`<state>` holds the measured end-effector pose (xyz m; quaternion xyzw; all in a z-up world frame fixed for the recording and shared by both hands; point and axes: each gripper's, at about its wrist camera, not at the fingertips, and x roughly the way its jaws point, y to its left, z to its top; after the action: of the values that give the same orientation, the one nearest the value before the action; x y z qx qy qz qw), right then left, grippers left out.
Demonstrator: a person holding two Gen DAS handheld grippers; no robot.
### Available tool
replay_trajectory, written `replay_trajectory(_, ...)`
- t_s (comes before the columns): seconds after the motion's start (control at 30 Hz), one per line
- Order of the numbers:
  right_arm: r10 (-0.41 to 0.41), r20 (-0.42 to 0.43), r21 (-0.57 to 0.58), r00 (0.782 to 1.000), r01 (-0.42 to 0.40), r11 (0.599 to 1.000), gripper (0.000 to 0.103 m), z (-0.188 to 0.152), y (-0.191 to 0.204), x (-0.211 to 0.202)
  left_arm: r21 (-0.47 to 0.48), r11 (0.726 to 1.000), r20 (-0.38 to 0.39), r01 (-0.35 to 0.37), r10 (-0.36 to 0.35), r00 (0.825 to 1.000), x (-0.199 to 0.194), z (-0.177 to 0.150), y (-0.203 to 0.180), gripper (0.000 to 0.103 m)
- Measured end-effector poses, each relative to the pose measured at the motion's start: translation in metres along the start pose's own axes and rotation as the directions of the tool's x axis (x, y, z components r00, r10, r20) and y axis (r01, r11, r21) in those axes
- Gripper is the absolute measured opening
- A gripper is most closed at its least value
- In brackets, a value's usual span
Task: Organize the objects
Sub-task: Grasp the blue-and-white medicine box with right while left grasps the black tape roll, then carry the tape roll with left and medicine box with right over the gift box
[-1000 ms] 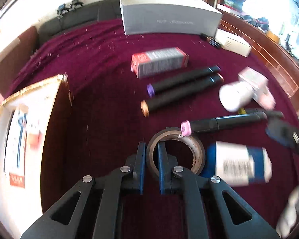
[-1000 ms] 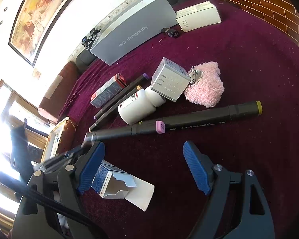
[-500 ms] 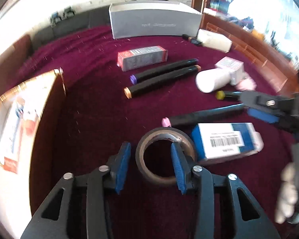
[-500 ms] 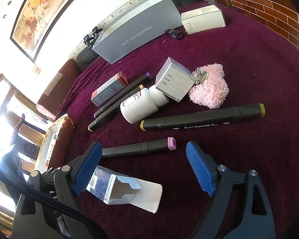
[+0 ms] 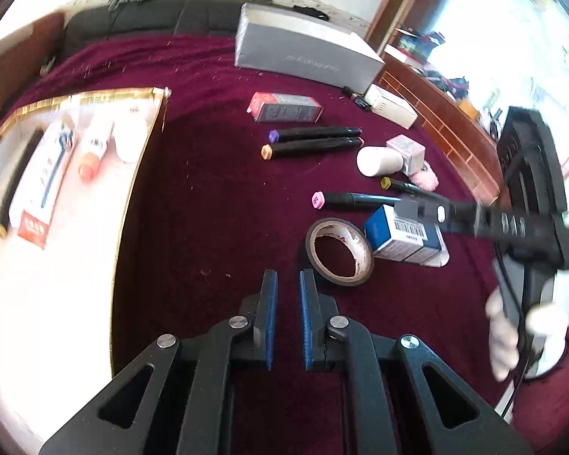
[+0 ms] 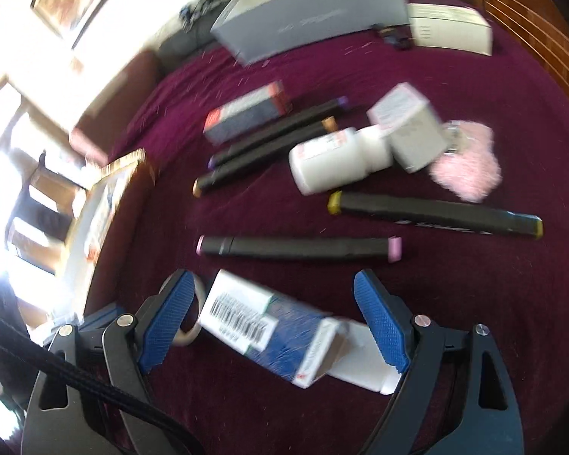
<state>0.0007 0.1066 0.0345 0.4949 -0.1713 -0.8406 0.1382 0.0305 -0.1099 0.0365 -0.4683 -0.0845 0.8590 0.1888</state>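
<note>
My left gripper is nearly shut and empty, above the maroon cloth just left of the tape roll. My right gripper is open wide, its fingers on either side of the blue and white box, which lies on the cloth with its end flap open. The box also shows in the left wrist view, with the right gripper over it. A pink-capped marker and a yellow-capped marker lie beyond the box. A white bottle, a small grey carton and a pink fluffy thing lie further back.
A gold-edged tray at the left holds a tube, a box and a dark pen. Purple- and orange-capped markers and a red and grey box lie mid-table. A long grey box and a white box stand at the back.
My left gripper let go of the tape roll, drew back to its left and closed to a narrow gap. My right gripper let the pink-capped marker down and came over the blue box.
</note>
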Motion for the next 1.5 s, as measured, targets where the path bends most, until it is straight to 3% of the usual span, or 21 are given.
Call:
replay_trajectory(0.13,-0.018,-0.045,-0.141,0.999,0.012,0.99,0.087,-0.013,0.028,-0.002,-0.012,0.999,0.017,0.031,-0.031,0.999,-0.003,0.003,0.002,0.009)
replay_trajectory(0.3,-0.235,-0.022,-0.386,0.972,0.209,0.898,0.085,-0.035,0.063,0.01,-0.04,0.998,0.005,0.046,-0.046,0.999,0.001,0.008,0.005,0.011)
replay_trajectory(0.37,-0.32,0.034,-0.409,0.947,0.306,0.86,0.073,-0.039,0.066,0.015,-0.039,0.999,-0.001,0.037,-0.037,0.999,0.005,0.01,0.003,0.013)
replay_trajectory(0.43,-0.322,0.029,-0.367,0.946,0.309,0.877,0.043,-0.038,0.061,0.012,-0.026,1.0,-0.011,0.009,-0.009,1.0,0.012,0.012,-0.002,0.017)
replay_trajectory(0.5,-0.297,0.002,-0.311,0.955,0.282,0.907,0.032,-0.039,0.051,0.008,-0.01,1.0,-0.016,-0.004,0.004,1.0,0.018,0.013,-0.008,0.018)
replay_trajectory(0.7,-0.282,-0.011,-0.231,0.959,0.272,0.934,0.032,-0.049,0.033,-0.006,0.085,0.988,-0.021,-0.127,0.129,0.991,0.046,0.018,-0.023,0.022)
replay_trajectory(0.9,-0.252,-0.018,-0.194,0.968,0.244,0.95,0.032,-0.053,0.028,-0.009,0.18,0.954,0.003,-0.242,0.245,0.969,0.065,0.025,-0.039,0.031)
replay_trajectory(1.0,-0.257,-0.007,-0.196,0.966,0.25,0.948,0.032,-0.055,0.029,-0.008,0.224,0.936,0.03,-0.27,0.27,0.962,0.07,0.024,-0.044,0.035)
replay_trajectory(1.07,-0.265,0.001,-0.198,0.964,0.26,0.945,0.032,-0.055,0.031,-0.006,0.235,0.935,0.035,-0.266,0.266,0.963,0.071,0.024,-0.045,0.034)
replay_trajectory(1.13,-0.272,0.012,-0.199,0.962,0.269,0.942,0.033,-0.054,0.031,-0.004,0.246,0.94,0.023,-0.235,0.237,0.971,0.07,0.024,-0.045,0.01)
replay_trajectory(1.5,-0.22,0.07,-0.104,0.973,0.226,0.968,0.032,-0.052,0.033,-0.02,0.145,0.983,0.048,-0.117,0.111,0.993,0.023,0.018,-0.025,0.008)
